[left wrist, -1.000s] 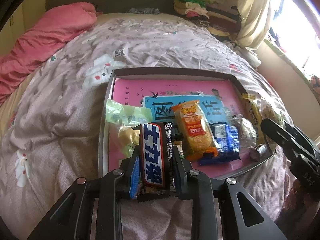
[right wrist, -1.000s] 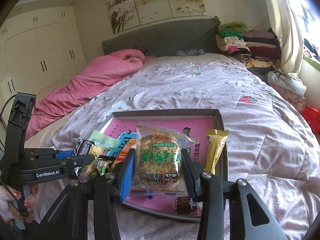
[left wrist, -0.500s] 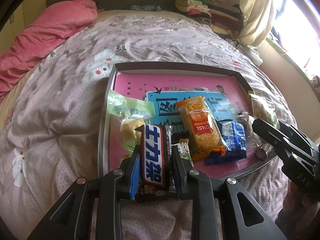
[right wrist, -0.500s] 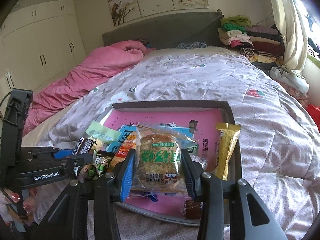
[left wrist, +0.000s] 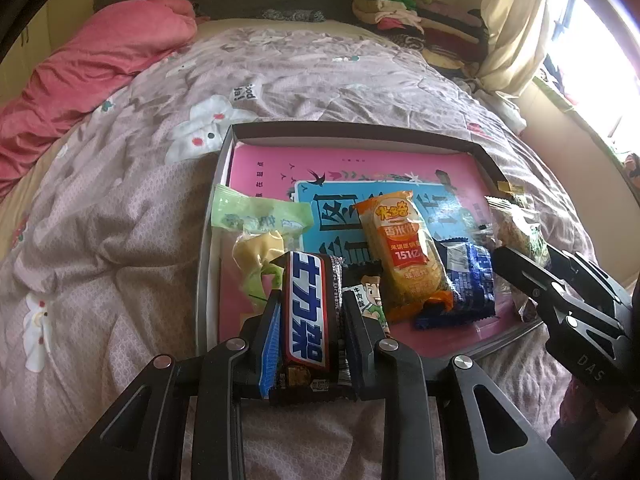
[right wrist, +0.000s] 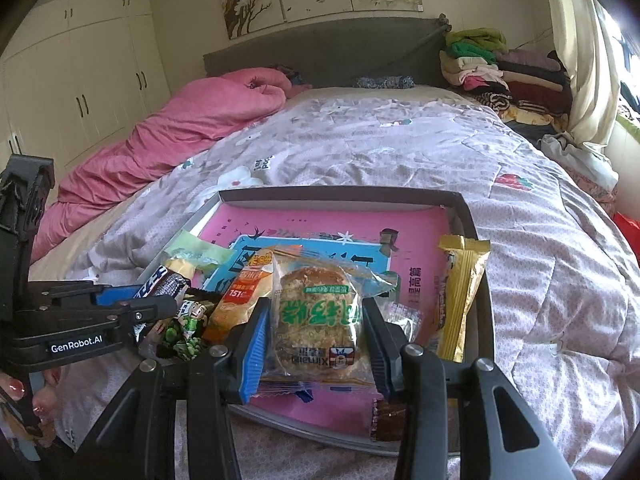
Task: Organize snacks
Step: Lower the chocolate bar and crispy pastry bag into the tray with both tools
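A shallow grey tray [left wrist: 352, 130] [right wrist: 344, 195] with a pink liner lies on the bed and holds several snacks. My left gripper [left wrist: 310, 308] is shut on a brown chocolate bar [left wrist: 306, 308] with blue letters, held over the tray's near left corner. My right gripper [right wrist: 316, 312] is shut on a clear packet of a round cake [right wrist: 316, 316] with green letters, over the tray's near edge. An orange rice cracker pack [left wrist: 402, 248] [right wrist: 240, 300], a blue wrapper [left wrist: 466, 280], a green packet [left wrist: 256, 220] and a gold bar [right wrist: 458, 300] lie in the tray.
The tray rests on a grey-pink quilt [left wrist: 120, 220]. A pink duvet [right wrist: 172, 136] is bunched at the far left. Folded clothes [right wrist: 500, 76] are stacked by the headboard at right. A small brown sweet [right wrist: 386, 420] lies at the tray's near edge.
Both grippers have moved forward over the tray with their snacks still held. The tray looks closer and larger in both views.
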